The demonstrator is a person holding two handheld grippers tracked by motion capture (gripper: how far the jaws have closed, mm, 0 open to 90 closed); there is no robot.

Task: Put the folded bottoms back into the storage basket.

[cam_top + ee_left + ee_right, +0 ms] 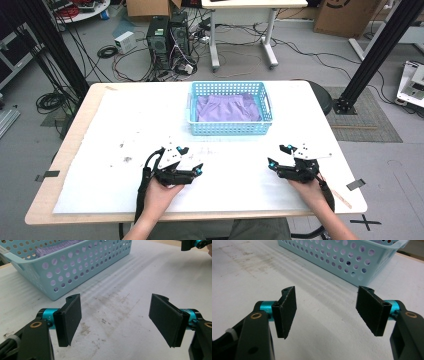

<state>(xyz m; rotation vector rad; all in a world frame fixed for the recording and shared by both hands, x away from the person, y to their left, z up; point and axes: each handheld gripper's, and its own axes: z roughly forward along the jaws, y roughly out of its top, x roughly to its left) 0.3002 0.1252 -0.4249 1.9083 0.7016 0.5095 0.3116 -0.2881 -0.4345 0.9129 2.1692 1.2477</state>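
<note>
Jaws of the left gripper (116, 321) are spread wide apart in the left gripper view, with nothing held between them; bare, stained white table cover (117, 305) is seen in the gap. Ahead of this gripper and to its left, the light blue basket (62, 267) is seen standing on the cover, well apart from the jaws; folded purple cloth (53, 248) is glimpsed inside it through the perforated wall. The right gripper (327, 315) is likewise held with its jaws wide apart and nothing between them; in the right gripper view the basket (342, 260) is found ahead of it and to its right, apart from the jaws.

In the high view both grippers are held low over the near part of the cover, the left gripper (176, 167) in the person's left hand (162, 192) and the right gripper (296, 164) in the right hand (306, 186); they are kept well apart from each other. The basket (231, 129) is placed beyond them, roughly midway between the two, and the purple cloth (227, 107) is laid flat inside it.
</note>
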